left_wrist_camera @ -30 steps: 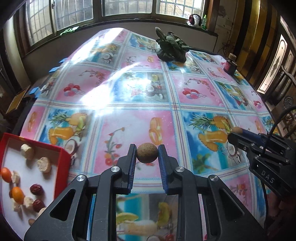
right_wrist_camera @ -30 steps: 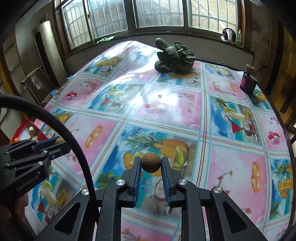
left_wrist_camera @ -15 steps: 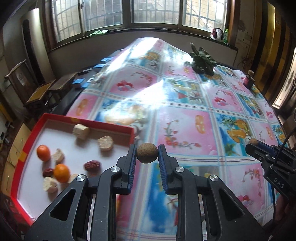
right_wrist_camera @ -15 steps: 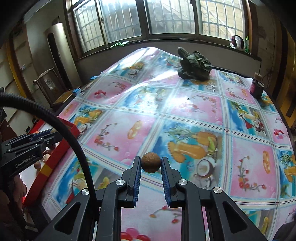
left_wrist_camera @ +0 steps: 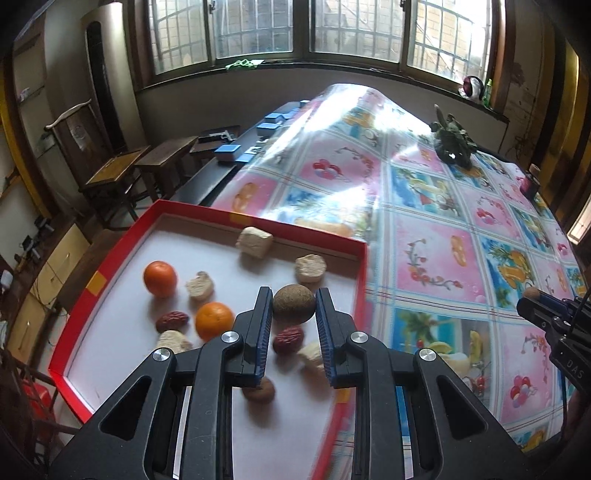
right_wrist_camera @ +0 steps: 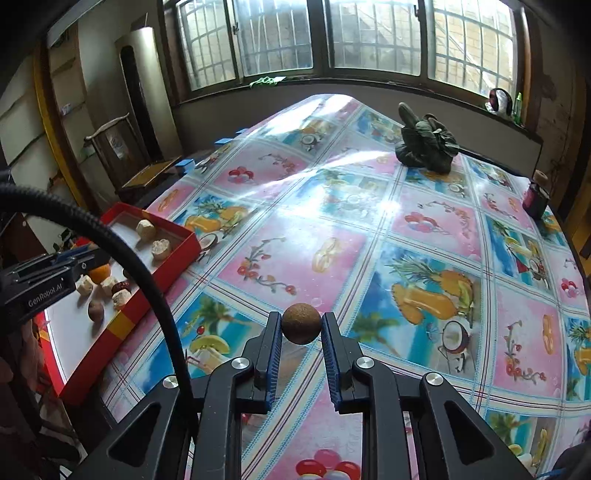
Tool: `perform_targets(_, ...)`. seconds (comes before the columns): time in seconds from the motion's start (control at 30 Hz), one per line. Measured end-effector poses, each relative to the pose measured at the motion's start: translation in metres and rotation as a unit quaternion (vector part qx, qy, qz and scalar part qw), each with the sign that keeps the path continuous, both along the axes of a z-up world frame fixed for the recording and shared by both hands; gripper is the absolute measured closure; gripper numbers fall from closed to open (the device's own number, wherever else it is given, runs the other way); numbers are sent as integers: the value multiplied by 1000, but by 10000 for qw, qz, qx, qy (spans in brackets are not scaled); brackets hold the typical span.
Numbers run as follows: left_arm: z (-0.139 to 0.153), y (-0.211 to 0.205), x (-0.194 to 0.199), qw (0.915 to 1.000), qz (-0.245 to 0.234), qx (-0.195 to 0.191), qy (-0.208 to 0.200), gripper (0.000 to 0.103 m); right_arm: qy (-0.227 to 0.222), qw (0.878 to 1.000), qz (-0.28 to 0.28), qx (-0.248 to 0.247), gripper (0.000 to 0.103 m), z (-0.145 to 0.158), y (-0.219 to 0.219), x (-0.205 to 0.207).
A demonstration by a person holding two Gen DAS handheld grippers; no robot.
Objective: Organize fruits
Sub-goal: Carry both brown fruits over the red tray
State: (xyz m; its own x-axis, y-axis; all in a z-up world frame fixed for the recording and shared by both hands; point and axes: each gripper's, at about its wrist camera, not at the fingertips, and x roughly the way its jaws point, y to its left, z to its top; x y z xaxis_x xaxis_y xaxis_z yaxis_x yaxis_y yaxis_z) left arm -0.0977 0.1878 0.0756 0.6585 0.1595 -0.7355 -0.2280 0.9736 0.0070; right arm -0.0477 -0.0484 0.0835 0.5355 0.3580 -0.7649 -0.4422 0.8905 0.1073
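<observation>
Red cardboard walls frame the tray [left_wrist_camera: 364, 266] at the left edge of the table, and we hold our left gripper [left_wrist_camera: 294, 325] above its white floor, the two black fingers with blue pads closed firmly on a round brown fruit [left_wrist_camera: 294, 303]. Below it in the tray lie two oranges [left_wrist_camera: 160, 278] [left_wrist_camera: 214, 320], two wrinkled red dates [left_wrist_camera: 172, 321] [left_wrist_camera: 289, 340], several pale beige chunks (one of them [left_wrist_camera: 254, 242] resting against the far wall) and another brown fruit [left_wrist_camera: 259, 390] close to our fingers. From the right wrist view we see our right gripper [right_wrist_camera: 301, 328] held over the table, well apart from the tray, its fingers pinched on a second brown ball [right_wrist_camera: 301, 324] of the same kind. The table is covered by a glossy plastic cloth [right_wrist_camera: 369, 236] printed with pink and blue squares of fruit and drinks, bright with window glare. At its far end sits a dark green leafy bundle [right_wrist_camera: 426, 144], and near the right edge stands a small dark jar [right_wrist_camera: 536, 195]. Wooden chairs [left_wrist_camera: 118, 173] stand beyond the tray, under a row of barred windows [left_wrist_camera: 295, 29].
</observation>
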Motion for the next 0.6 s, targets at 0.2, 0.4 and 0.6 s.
perform_targets(0.2, -7, 29, -10, 9994, 336, 39, 17, 80, -67, 9998, 175, -67, 82, 4, 18, -4)
perform_targets(0.4, -11, 47, -16, 9988, 487, 17, 17, 80, -54, 9995, 304, -96, 82, 4, 33, -4)
perform_targets(0.6, -13, 56, -16, 9983, 580, -5, 18, 80, -16, 9988, 478, -138, 82, 2, 52, -5)
